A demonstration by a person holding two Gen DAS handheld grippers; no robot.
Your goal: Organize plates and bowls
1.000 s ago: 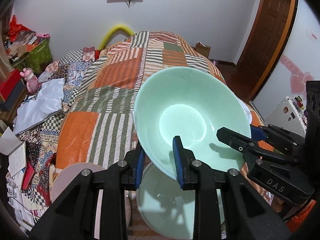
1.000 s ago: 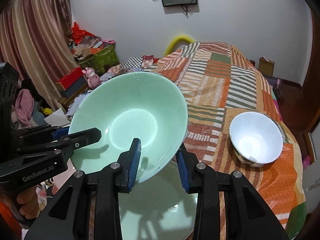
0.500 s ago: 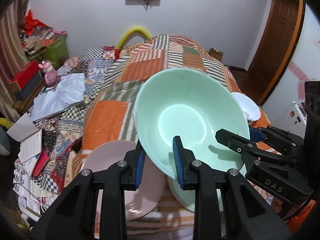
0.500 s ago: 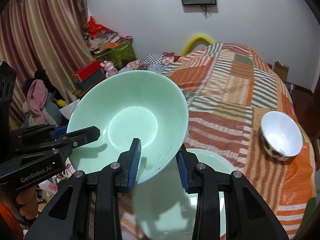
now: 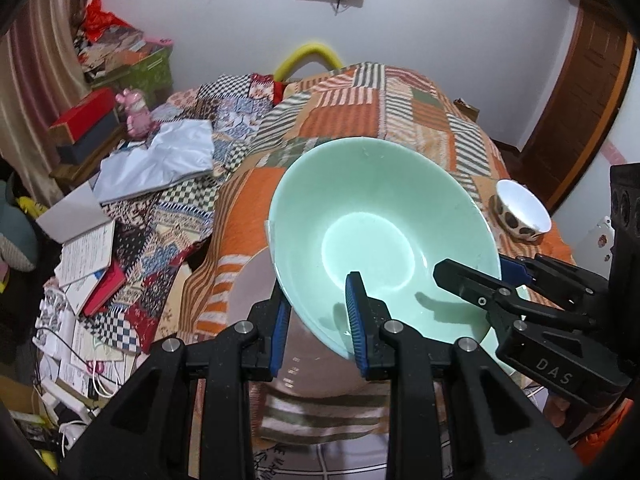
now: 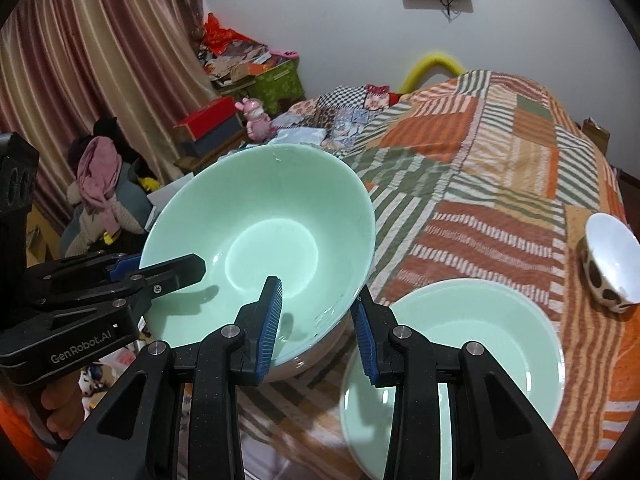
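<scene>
Grippers, left gripper (image 5: 318,326) and right gripper (image 6: 318,322), are both clamping the mint-green bowl's (image 6: 260,240) rim, holding it tilted above the patchwork quilt (image 6: 500,184).

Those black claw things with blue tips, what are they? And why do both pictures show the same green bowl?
They are grabbing tools, one in each of a person's hands, and each has a small camera looking along its two fingers. So one picture is from the left gripper, the other from the right gripper. Both pinch the rim of the big green bowl from opposite sides and hold it up, tilted, above a patchwork blanket. Lying on the blanket are a green plate, a pinkish plate and a small spotted bowl that is white inside.
</scene>
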